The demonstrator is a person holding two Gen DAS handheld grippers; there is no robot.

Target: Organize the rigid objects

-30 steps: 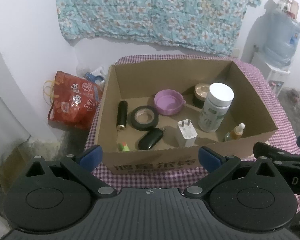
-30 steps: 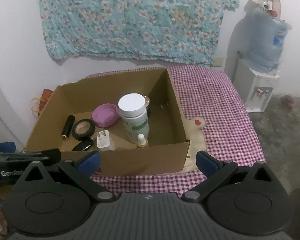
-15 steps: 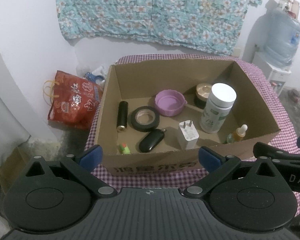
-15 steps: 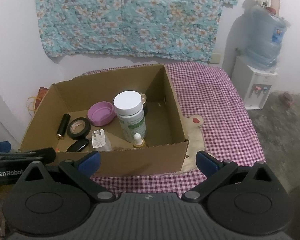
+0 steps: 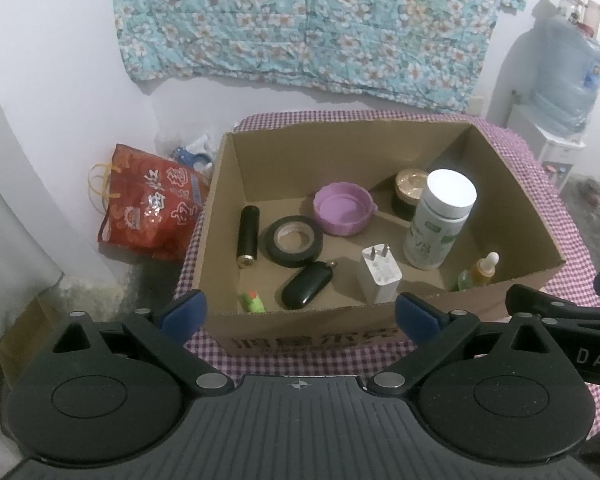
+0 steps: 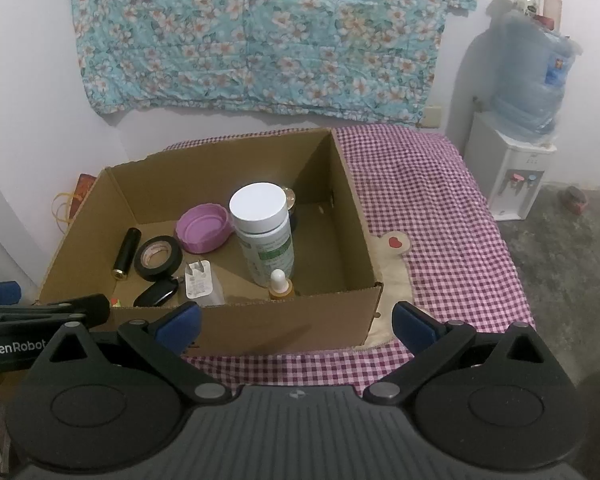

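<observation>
Left wrist view: left gripper (image 5: 300,308) fingers spread wide, nothing held; rigid objects seen gathered inside cardboard box (image 5: 340,332). Right wrist view: right gripper (image 6: 296,318) likewise wide, empty; checked counter (image 6: 440,216) beside box bare. Stage ambiguous; no particular move indicated.

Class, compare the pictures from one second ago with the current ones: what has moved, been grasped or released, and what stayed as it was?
Nothing was grasped or released. Both views shift slightly, so the cardboard box sits a little differently in frame. The left gripper and right gripper remain open and empty; the white bottle and tape roll lie as before.
</observation>
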